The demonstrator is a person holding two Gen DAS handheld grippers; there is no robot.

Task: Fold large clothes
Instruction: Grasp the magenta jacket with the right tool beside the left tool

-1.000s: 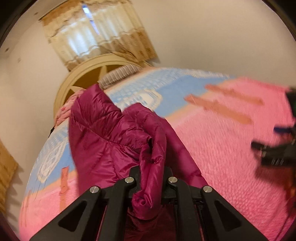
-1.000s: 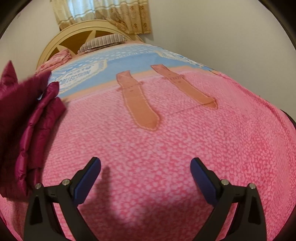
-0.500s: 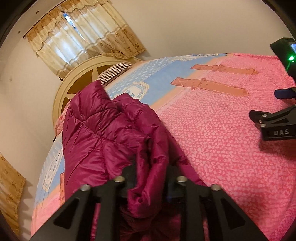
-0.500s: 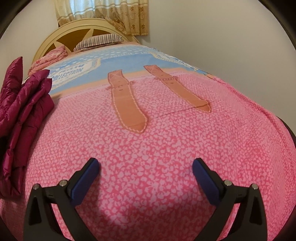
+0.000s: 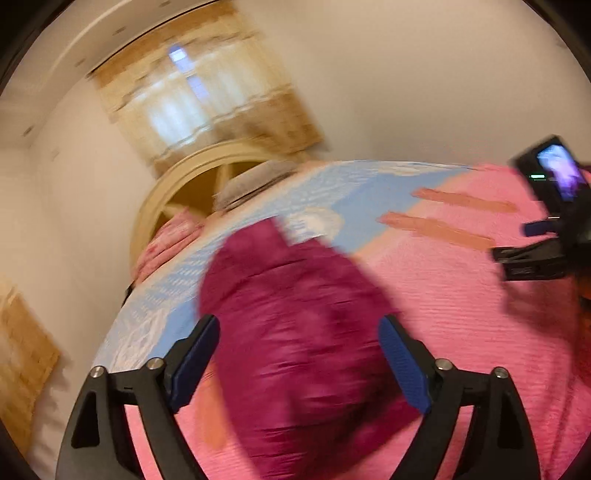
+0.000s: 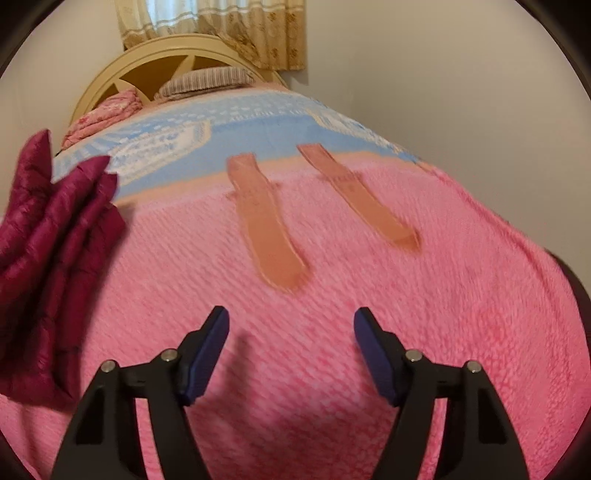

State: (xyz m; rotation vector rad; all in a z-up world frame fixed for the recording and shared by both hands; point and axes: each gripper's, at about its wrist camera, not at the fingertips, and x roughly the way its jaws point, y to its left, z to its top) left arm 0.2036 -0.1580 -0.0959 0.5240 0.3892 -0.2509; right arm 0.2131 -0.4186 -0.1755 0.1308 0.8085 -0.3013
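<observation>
I see a bed covered by a pink bedspread (image 6: 332, 295) with a blue band (image 6: 258, 125) toward its head and two orange strap-shaped patches (image 6: 266, 229) lying side by side across the middle. At the head stands a cream arched headboard (image 6: 147, 55), with a striped pillow (image 6: 207, 79) and a folded pink quilt (image 6: 107, 112) against it. Behind it hangs a beige patterned curtain (image 6: 236, 26) on a plain pale wall (image 6: 443, 55).

Two handheld grippers, each with black angular plastic arms pierced by triangular cutouts and fastened with round silver screws. Flat blue pads lining the fingers (image 5: 197, 360) of the left gripper (image 5: 299, 363) and the right gripper (image 6: 291, 354).
</observation>
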